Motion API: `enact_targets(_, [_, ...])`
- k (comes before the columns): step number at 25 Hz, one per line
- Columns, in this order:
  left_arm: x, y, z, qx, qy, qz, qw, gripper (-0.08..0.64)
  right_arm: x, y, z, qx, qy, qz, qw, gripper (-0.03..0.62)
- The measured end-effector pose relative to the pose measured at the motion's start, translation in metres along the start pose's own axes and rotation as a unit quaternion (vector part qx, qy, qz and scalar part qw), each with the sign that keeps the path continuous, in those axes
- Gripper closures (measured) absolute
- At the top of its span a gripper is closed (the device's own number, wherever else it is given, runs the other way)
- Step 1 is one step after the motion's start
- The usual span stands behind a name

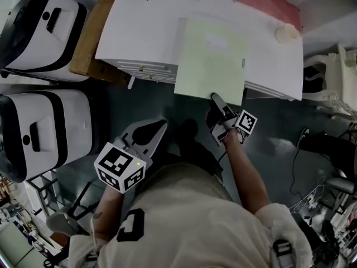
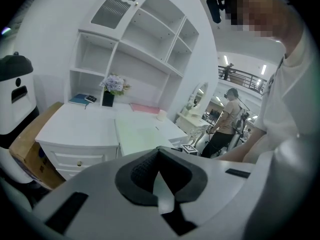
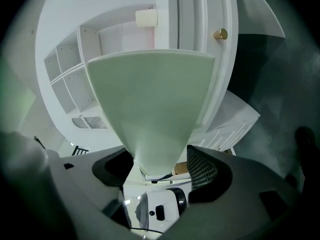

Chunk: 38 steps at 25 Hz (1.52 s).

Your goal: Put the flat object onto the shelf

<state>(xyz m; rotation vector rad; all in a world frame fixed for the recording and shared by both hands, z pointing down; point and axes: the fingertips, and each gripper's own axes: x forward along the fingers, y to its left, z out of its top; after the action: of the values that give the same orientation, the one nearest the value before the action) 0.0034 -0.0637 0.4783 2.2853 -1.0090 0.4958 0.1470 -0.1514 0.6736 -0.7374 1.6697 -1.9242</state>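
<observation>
A dark grey-green floor [image 1: 162, 100] runs through the room. In the left gripper view the room opens beyond the bench into a bright hall with a railed upper level, where another person [image 2: 229, 115] stands. The white bench [image 1: 139, 32] has drawers in its front, and a white set of open shelves [image 2: 150, 49] rises from its back edge. Two white-and-black machines [image 1: 39, 29] stand left of the bench, one nearer than the other. A brown cardboard box [image 1: 92, 35] sits between the farther one and the bench's left side.

The pale green sheet [image 1: 211, 57] lies flat on the bench top, right of its middle, with its near edge sticking out past the bench's front. A pink pad [image 1: 266, 3] lies at the bench's back right. The right tool [image 1: 216, 100] is at the bench's front, its jaws pinching the sheet's overhanging edge. The left tool [image 1: 160, 124] hangs over the floor in front of the bench, its jaws pressed together on nothing. Each tool carries a cube [image 1: 120, 167] of black-and-white square markers.

A blue book [image 2: 79, 99] and a pot of pale flowers [image 2: 114, 85] sit at the bench's back left, under the shelves. A cream cup [image 1: 287, 33] stands near the bench's right edge. The sheet bears a white label [image 1: 216, 41], too small to read. A gold knob [image 3: 220, 34] is on one bench drawer.
</observation>
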Motion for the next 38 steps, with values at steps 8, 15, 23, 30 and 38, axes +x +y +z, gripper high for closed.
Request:
enact_targets(8, [-0.004,0.002,0.001,0.002,-0.006,0.003,1.0000,0.546,-0.001,0.005,0.006,-0.003,-0.003,0.003,1.000,0.293])
enact_targets(15, [-0.013,0.012,-0.006,-0.011,-0.017,0.013,0.9997,0.546,-0.003,0.008,0.006,0.000,-0.007,-0.002,1.000,0.298])
enact_targets(23, [-0.024,0.016,-0.006,-0.013,-0.035,0.012,0.9992,0.546,-0.007,0.017,0.004,0.004,-0.012,-0.008,1.000,0.299])
enact_targets(30, [-0.035,0.020,-0.009,-0.014,-0.045,0.017,0.9987,0.546,-0.009,0.022,0.003,0.015,-0.022,-0.001,1.000,0.299])
enact_targets(38, [-0.054,0.026,-0.016,-0.016,-0.060,0.022,0.9978,0.546,-0.017,0.034,-0.002,-0.005,-0.031,0.003,1.000,0.301])
